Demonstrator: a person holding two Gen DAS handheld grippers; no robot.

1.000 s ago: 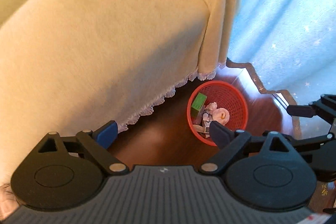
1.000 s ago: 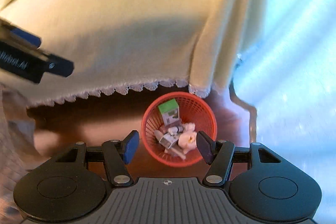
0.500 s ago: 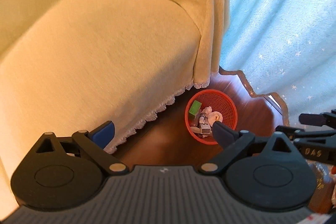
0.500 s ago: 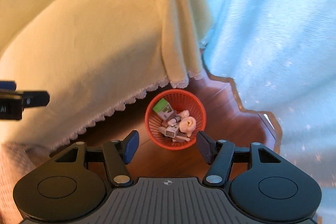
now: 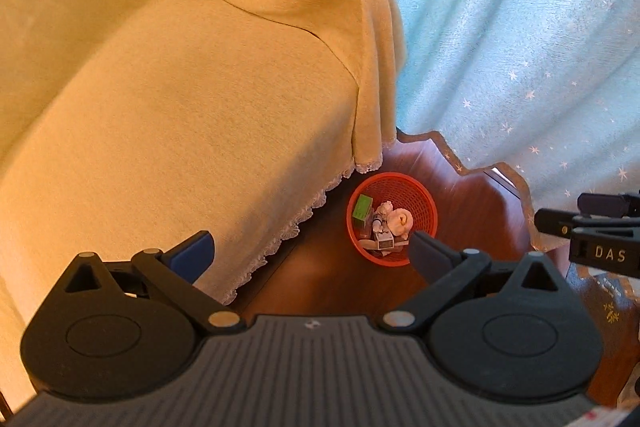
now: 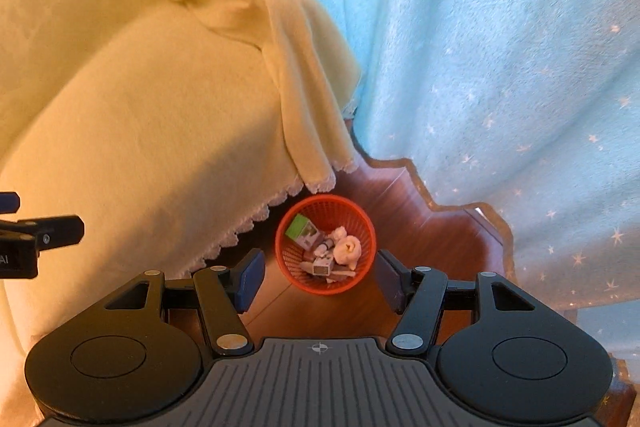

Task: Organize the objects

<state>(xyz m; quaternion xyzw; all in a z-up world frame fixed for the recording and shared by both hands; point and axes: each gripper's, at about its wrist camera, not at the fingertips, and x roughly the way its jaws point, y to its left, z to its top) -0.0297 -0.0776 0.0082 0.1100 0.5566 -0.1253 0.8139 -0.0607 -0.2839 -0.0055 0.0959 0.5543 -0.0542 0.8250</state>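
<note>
Both grippers are lifted higher above the red basket [image 6: 326, 245] than before. Left gripper [image 5: 310, 253] has just been spread wide, right gripper [image 6: 320, 277] is half-spread; nothing is held, so sorting seems done.

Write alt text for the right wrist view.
An open, empty right tool looks down from high above a red mesh basket of small items on a wooden floor, between a pale yellow blanket and a starry blue curtain.
</note>
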